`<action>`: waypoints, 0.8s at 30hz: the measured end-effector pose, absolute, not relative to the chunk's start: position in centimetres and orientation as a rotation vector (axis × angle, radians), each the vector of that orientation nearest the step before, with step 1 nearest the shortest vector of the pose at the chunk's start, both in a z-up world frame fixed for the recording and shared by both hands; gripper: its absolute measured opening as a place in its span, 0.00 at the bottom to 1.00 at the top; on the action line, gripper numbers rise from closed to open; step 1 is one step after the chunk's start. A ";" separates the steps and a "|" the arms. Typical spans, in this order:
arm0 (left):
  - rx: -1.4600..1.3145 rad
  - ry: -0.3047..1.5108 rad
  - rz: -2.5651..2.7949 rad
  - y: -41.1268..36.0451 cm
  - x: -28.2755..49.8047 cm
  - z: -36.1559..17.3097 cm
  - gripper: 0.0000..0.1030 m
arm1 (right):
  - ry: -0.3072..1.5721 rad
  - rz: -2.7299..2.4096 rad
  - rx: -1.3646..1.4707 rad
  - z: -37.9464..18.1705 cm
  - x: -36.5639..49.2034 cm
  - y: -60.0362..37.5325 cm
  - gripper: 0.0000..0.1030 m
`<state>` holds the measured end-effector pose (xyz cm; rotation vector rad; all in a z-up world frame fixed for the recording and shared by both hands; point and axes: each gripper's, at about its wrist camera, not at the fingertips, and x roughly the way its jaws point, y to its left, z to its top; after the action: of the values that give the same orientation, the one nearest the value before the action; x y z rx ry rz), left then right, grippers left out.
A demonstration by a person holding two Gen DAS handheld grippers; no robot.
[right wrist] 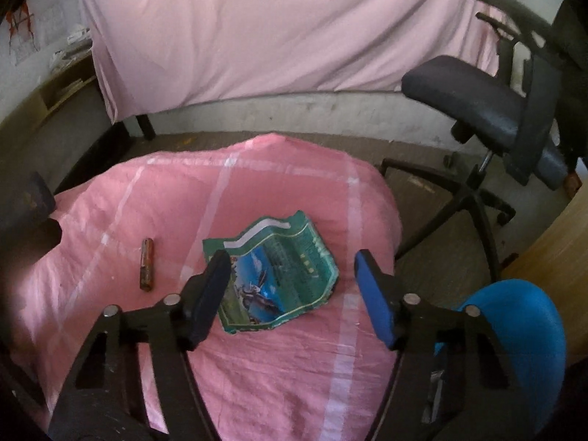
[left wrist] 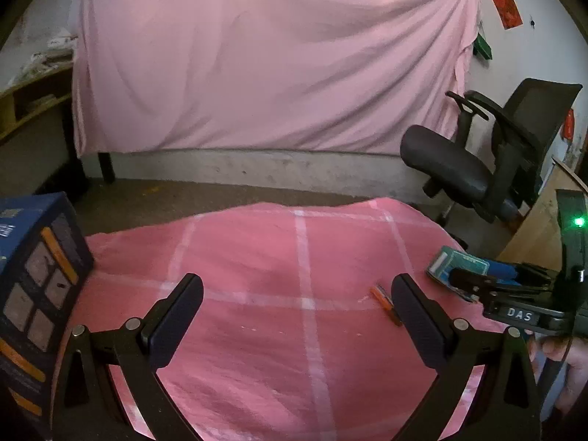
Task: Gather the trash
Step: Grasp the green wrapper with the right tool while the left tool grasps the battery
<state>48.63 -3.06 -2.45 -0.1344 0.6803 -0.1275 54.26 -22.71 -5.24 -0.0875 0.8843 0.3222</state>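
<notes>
A crumpled green snack wrapper lies flat on the pink checked cloth. My right gripper hovers over it, open, one finger at the wrapper's left edge and the blue finger past its right edge; the pads are not pressing on it. Left of the wrapper lies a small brown battery. In the left wrist view my left gripper stands open over bare cloth. The battery lies just inside its right finger. The wrapper and the right gripper are at the far right.
A dark blue carton stands on the cloth at the left edge. A black office chair stands beyond the table at the right, a blue seat is nearer. A pink sheet hangs behind. A wooden panel is at the right.
</notes>
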 end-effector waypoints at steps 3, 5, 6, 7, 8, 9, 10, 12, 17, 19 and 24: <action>-0.127 0.714 -0.170 -3.8 49.2 -2.6 0.86 | 0.891 0.325 -0.089 -5.4 54.3 -22.7 0.66; -0.131 0.741 -0.198 -4.2 49.8 -2.8 0.71 | 0.895 0.328 -0.086 -5.4 54.4 -22.6 0.54; -0.136 0.761 -0.216 -4.4 50.1 -3.0 0.68 | 0.893 0.329 -0.085 -5.4 54.3 -22.6 0.52; -0.143 0.772 -0.228 -4.6 50.2 -3.1 0.62 | 0.891 0.332 -0.084 -5.3 54.3 -22.6 0.51; -0.153 0.788 -0.255 -4.8 50.4 -3.3 0.59 | 0.891 0.334 -0.083 -5.3 54.2 -22.6 0.50; -0.159 0.797 -0.272 -4.9 50.5 -3.3 0.58 | 0.892 0.335 -0.084 -5.3 54.1 -22.6 0.49; -0.160 0.807 -0.282 -5.2 50.6 -3.5 0.55 | 0.892 0.336 -0.086 -5.3 53.9 -22.6 0.47; -0.149 0.829 -0.306 -5.8 50.7 -3.7 0.48 | 0.890 0.336 -0.088 -5.3 53.6 -22.6 0.44; -0.133 0.876 -0.342 -7.2 51.2 -4.0 0.30 | 0.894 0.335 -0.039 -5.3 53.6 -23.3 0.29; -0.133 0.900 -0.352 -7.7 51.5 -4.3 0.26 | 0.893 0.340 -0.020 -5.2 53.5 -23.6 0.27; -0.131 0.936 -0.337 -8.4 52.2 -4.6 0.23 | 0.871 0.339 0.011 -4.9 53.0 -24.3 0.24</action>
<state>52.25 -8.38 -4.58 -0.1312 0.9363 -0.3372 53.02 -24.34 -4.88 0.0107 0.8713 0.3390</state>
